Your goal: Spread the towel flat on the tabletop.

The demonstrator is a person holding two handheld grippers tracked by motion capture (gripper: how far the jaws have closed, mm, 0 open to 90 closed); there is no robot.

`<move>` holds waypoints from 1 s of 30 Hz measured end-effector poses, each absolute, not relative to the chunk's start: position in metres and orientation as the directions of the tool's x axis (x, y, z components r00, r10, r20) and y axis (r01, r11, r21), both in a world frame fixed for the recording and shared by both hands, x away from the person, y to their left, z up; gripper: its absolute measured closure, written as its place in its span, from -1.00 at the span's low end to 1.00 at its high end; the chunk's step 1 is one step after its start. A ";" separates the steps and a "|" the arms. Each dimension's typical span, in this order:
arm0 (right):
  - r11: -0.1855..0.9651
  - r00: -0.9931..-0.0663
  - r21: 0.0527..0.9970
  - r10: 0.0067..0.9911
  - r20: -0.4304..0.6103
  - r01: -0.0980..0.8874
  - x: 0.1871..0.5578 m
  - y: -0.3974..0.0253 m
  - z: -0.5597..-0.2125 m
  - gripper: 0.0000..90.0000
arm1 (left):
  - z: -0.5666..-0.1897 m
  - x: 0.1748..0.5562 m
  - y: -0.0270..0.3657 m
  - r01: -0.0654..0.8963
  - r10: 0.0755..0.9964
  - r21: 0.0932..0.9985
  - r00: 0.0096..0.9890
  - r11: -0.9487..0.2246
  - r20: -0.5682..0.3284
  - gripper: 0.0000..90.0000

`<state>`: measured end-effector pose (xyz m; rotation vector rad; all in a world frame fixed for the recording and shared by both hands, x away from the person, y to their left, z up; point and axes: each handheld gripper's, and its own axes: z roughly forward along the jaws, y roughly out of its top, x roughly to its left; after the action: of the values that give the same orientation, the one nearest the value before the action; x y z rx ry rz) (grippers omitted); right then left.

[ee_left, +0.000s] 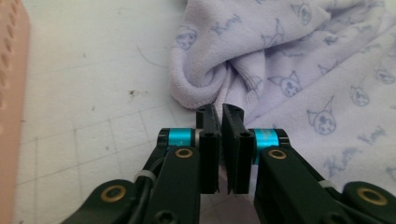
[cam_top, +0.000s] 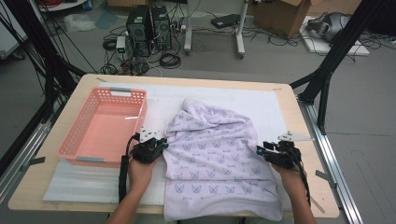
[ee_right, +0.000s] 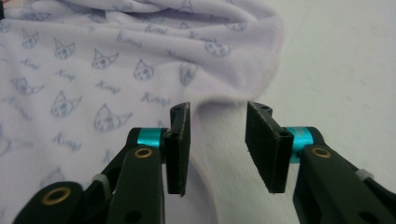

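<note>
Two grippers flank the towel (cam_top: pixel 217 154): left gripper (ee_left: pixel 221 112) apparently pinches its left edge; right gripper (ee_right: pixel 217 114) gapes astride the right edge.

Grey floor (cam_top: pixel 280 60) behind desk (cam_top: pixel 299 116), messy with tangled black cables (cam_top: pixel 168 59). Two black PC towers (cam_top: pixel 149 28) standing side by side, cardboard box (cam_top: pixel 280 16) far right. White stand legs (cam_top: pixel 240 44) in middle. Black frame struts (cam_top: pixel 336 51) both sides, metal rails (cam_top: pixel 334 158) along desk edge. Even indoor light.
</note>
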<state>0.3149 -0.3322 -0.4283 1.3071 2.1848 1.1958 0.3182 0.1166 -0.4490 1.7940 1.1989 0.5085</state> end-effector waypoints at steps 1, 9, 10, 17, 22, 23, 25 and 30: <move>0.227 -0.528 0.789 0.838 0.140 0.571 0.320 -0.328 -0.430 0.23 | -0.449 0.318 0.116 0.519 0.882 0.845 0.451 -0.132 -0.139 0.78; 0.295 -0.492 0.728 0.868 0.066 0.618 0.346 -0.318 -0.446 0.89 | -0.452 0.322 0.109 0.568 0.842 0.800 0.515 -0.192 -0.163 0.39; 0.318 -0.504 0.733 0.863 0.039 0.602 0.347 -0.318 -0.445 0.92 | -0.452 0.322 0.109 0.568 0.842 0.800 0.515 -0.192 -0.163 0.40; 0.330 -0.296 0.754 0.937 -0.186 0.569 0.354 -0.329 -0.445 0.92 | -0.451 0.319 0.105 0.573 0.842 0.800 0.509 -0.178 -0.178 0.36; 0.270 -0.294 0.783 0.949 -0.116 0.561 0.350 -0.334 -0.443 0.69 | -0.445 0.310 0.107 0.546 0.810 0.824 0.547 -0.151 -0.214 0.27; 0.251 -0.311 0.808 0.946 -0.089 0.534 0.342 -0.337 -0.437 0.64 | -0.440 0.305 0.109 0.532 0.785 0.838 0.568 -0.120 -0.248 0.26; 0.230 -0.334 0.826 0.941 -0.054 0.514 0.334 -0.342 -0.431 0.58 | -0.437 0.302 0.109 0.529 0.753 0.841 0.597 -0.112 -0.275 0.20; 0.221 -0.389 0.833 0.921 -0.008 0.507 0.310 -0.352 -0.424 0.52 | -0.437 0.302 0.097 0.539 0.709 0.827 0.645 -0.159 -0.285 0.03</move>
<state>0.3100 -0.3520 -0.4244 1.3119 1.9878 1.0598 0.3024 0.0968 -0.4371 1.8290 0.9975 0.2046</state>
